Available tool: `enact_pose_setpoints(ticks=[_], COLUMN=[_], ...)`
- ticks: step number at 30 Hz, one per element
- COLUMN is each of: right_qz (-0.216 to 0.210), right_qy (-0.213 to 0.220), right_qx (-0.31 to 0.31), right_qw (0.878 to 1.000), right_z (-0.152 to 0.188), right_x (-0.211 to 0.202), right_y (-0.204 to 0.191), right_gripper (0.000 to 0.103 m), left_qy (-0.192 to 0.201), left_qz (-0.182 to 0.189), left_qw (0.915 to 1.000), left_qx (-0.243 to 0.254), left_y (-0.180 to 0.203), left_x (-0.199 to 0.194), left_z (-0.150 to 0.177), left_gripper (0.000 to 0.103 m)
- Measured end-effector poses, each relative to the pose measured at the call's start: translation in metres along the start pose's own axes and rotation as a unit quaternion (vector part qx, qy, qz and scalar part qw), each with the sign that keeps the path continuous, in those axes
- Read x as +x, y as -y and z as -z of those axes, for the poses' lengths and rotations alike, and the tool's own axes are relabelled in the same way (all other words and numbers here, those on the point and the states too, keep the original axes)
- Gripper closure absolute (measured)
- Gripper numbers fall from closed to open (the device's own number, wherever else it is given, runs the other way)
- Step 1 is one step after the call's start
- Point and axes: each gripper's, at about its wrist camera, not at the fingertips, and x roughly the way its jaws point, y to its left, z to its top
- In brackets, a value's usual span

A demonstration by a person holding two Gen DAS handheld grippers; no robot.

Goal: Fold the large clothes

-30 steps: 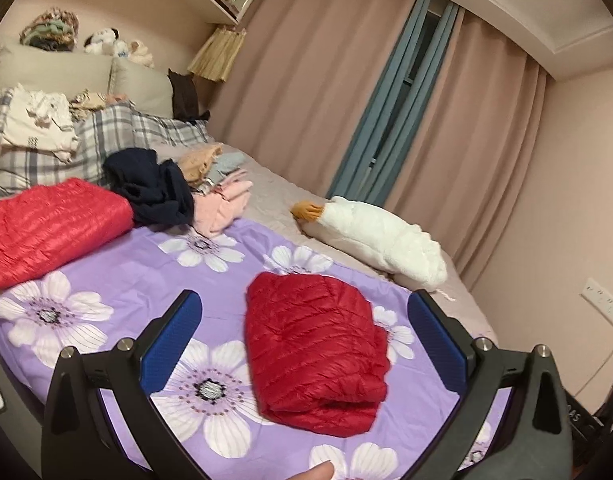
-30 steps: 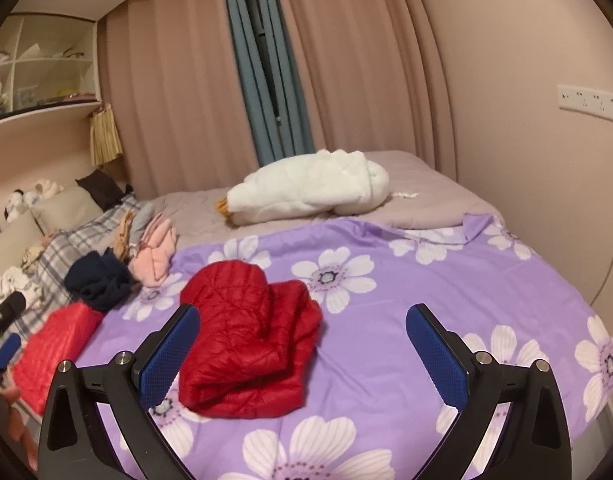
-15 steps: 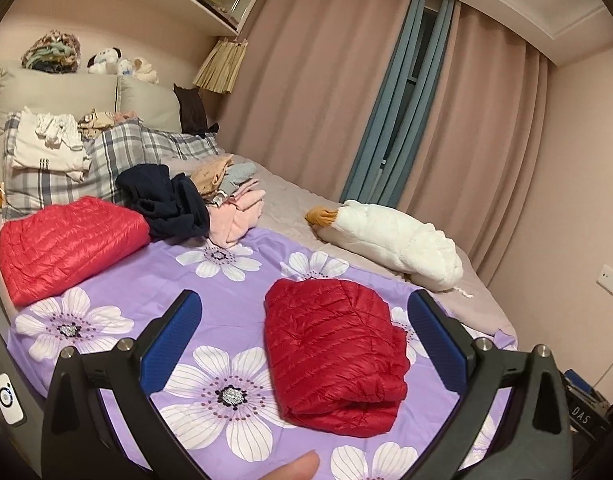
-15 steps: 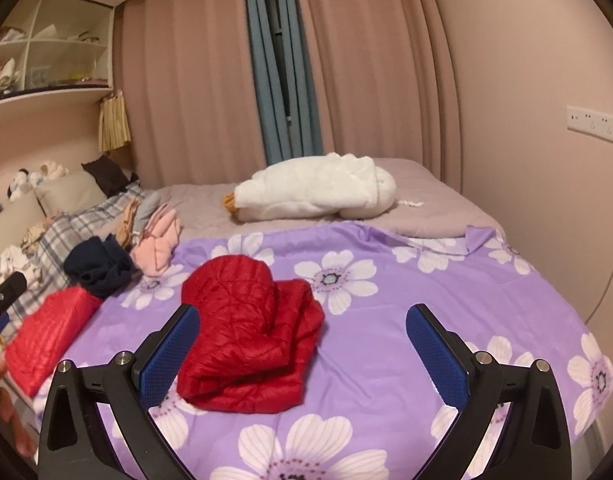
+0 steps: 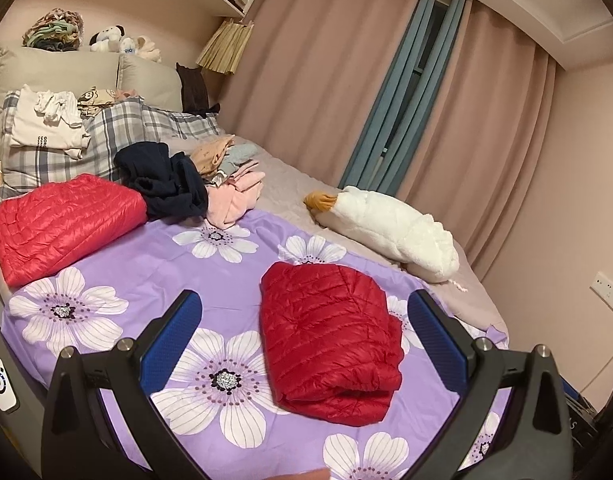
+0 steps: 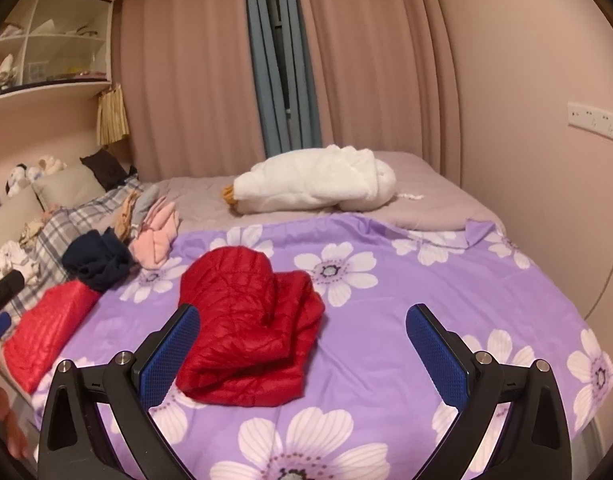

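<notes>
A dark red puffer jacket (image 5: 330,340) lies folded on the purple flowered sheet (image 5: 234,280) in the middle of the bed; it also shows in the right wrist view (image 6: 246,328). A second, brighter red folded jacket (image 5: 62,224) lies at the left by the pillows, also in the right wrist view (image 6: 42,336). My left gripper (image 5: 306,332) is open and empty, held above the bed's near edge. My right gripper (image 6: 302,344) is open and empty, also above the near edge. Neither touches any cloth.
A dark navy garment (image 5: 162,180) and pink and beige clothes (image 5: 230,196) are piled near the plaid pillows (image 5: 118,136). A white goose plush (image 5: 386,232) lies at the far side by the curtains. A wall stands close on the right (image 6: 546,200).
Both grippers have pulled back and risen a little, so the bed and the red jacket sit slightly farther off. Both stay open. No cloth has moved.
</notes>
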Motion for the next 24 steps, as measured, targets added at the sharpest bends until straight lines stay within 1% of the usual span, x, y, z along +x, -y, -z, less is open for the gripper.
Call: enact_pose_setpoints(ticks=[4, 7, 9, 13, 24], right_qz=[0.015, 0.027, 0.022, 0.015, 0.021], right_qy=[0.002, -0.009, -0.011, -0.014, -0.007], right_qx=[-0.023, -0.025, -0.015, 0.002, -0.008], right_qw=[1.000, 0.999, 1.000, 1.000, 1.000], right_z=[0.0025, 0.0033, 0.0026, 0.0020, 0.0005], right_x=[0.0010, 0.0051, 0.0067, 0.0065, 0.0031], right_y=[-0.0056, -0.0051, -0.0021, 0.0032, 0.0019], right_gripper=[0.001, 0.001, 0.001, 0.001, 0.001], left_qy=[0.002, -0.008, -0.007, -0.003, 0.005], left_qz=[-0.003, 0.004, 0.004, -0.012, -0.028], left_qw=[1.0000, 0.9999, 1.0000, 0.9999, 0.9996], left_qx=[0.007, 0.006, 0.000, 0.008, 0.011], left_y=[-0.0007, -0.0033, -0.0043, -0.0031, -0.0041], left_x=[0.0022, 0.0032, 0.0023, 0.0022, 0.0018], left_z=[0.0004, 0.0006, 0.0017, 0.0024, 0.0040], left_gripper=[0.000, 0.000, 0.000, 0.000, 0.000])
